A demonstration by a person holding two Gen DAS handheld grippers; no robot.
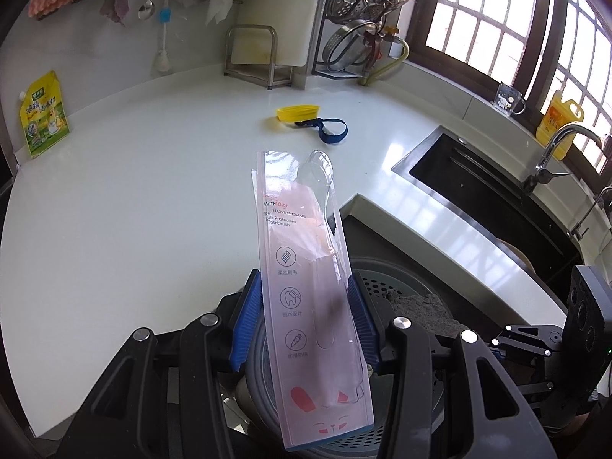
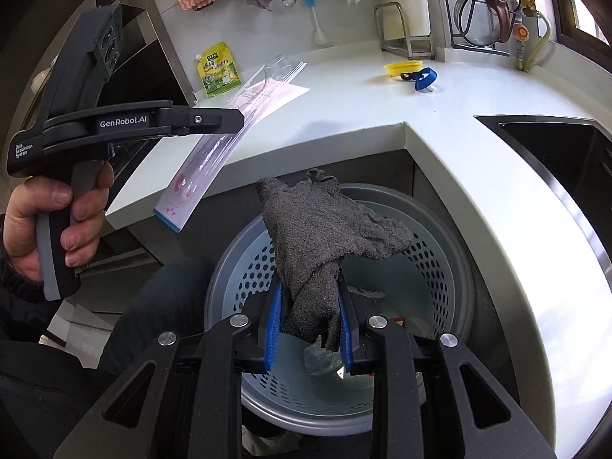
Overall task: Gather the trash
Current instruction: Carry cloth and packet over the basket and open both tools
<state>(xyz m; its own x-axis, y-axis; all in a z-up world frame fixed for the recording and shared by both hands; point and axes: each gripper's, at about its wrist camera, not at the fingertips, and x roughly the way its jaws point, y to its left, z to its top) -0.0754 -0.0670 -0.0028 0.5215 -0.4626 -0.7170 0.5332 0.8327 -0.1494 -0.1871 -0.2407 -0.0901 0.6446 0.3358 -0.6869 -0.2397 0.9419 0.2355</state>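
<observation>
The left tool is clenched on a clear toothbrush pack, which sticks out ahead of its pads over the bench edge. The right tool grips a grey rag directly above the perforated bin. Far ahead of both tools, a yellow lid and blue strap lie touching on the bench.
</observation>
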